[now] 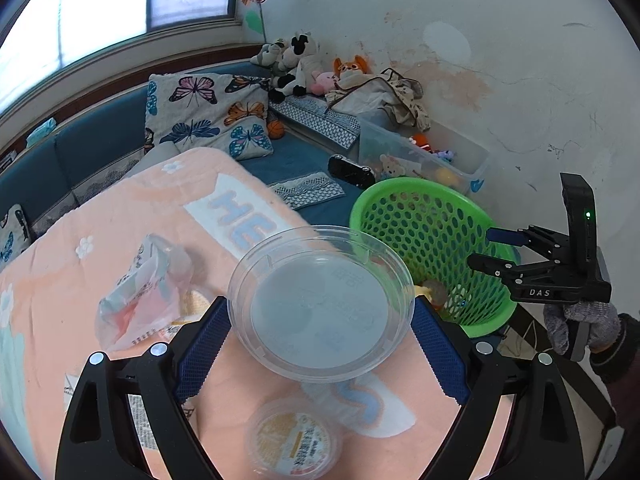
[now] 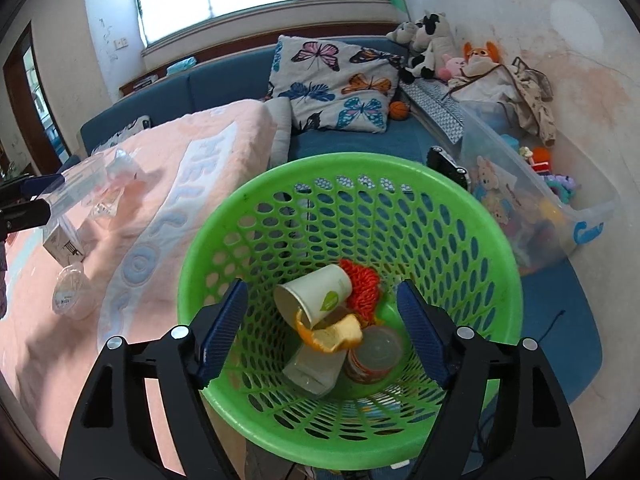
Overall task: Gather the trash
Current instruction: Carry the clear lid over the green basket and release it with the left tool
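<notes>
My left gripper (image 1: 320, 344) is shut on a clear plastic cup (image 1: 322, 304), held above the pink blanket (image 1: 100, 220) with its base facing the camera. The green mesh basket (image 1: 424, 216) stands just right of it. My right gripper (image 2: 322, 332) is open and empty over the basket (image 2: 472, 240), which holds a paper cup (image 2: 316, 296), orange peel (image 2: 332, 334), a red mesh scrap (image 2: 362, 284) and a can (image 2: 374, 354). On the blanket lie a plastic wrapper (image 1: 140, 292) and a small lidded tub (image 1: 294, 440). The right gripper also shows in the left wrist view (image 1: 492, 250).
A blue sofa (image 2: 224, 76) with a butterfly cushion (image 2: 336, 84) and plush toys (image 2: 432, 44) runs along the back. A clear toy bin (image 2: 532, 196) stands right of the basket. A small carton (image 2: 62, 240) sits on the blanket.
</notes>
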`<action>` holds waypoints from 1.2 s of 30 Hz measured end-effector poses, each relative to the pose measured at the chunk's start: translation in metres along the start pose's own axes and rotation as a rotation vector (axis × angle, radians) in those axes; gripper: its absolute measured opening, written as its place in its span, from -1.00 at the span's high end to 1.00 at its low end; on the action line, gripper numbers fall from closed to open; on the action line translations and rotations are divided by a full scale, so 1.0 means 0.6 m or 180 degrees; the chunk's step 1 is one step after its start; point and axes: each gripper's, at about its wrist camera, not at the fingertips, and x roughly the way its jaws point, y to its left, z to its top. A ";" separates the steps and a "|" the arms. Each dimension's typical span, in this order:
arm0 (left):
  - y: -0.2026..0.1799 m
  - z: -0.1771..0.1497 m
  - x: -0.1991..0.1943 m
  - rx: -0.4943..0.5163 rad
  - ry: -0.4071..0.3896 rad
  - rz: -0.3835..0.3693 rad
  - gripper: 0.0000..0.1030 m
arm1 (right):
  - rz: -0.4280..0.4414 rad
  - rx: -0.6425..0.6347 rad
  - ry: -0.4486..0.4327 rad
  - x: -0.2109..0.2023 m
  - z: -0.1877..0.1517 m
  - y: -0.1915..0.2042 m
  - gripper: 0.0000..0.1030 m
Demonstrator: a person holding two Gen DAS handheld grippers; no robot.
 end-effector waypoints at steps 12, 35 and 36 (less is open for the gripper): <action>-0.077 0.038 0.039 0.0144 0.0030 -0.0181 -0.69 | -0.0121 0.0046 -0.0070 -0.048 -0.027 -0.028 -0.50; -0.191 0.065 0.175 0.0201 0.0439 -0.0337 -0.70 | -0.0276 0.0175 -0.0111 -0.097 -0.075 -0.076 -0.50; -0.195 0.066 0.182 0.0191 0.0467 -0.0349 -0.70 | -0.0281 0.0181 -0.0115 -0.098 -0.076 -0.077 -0.50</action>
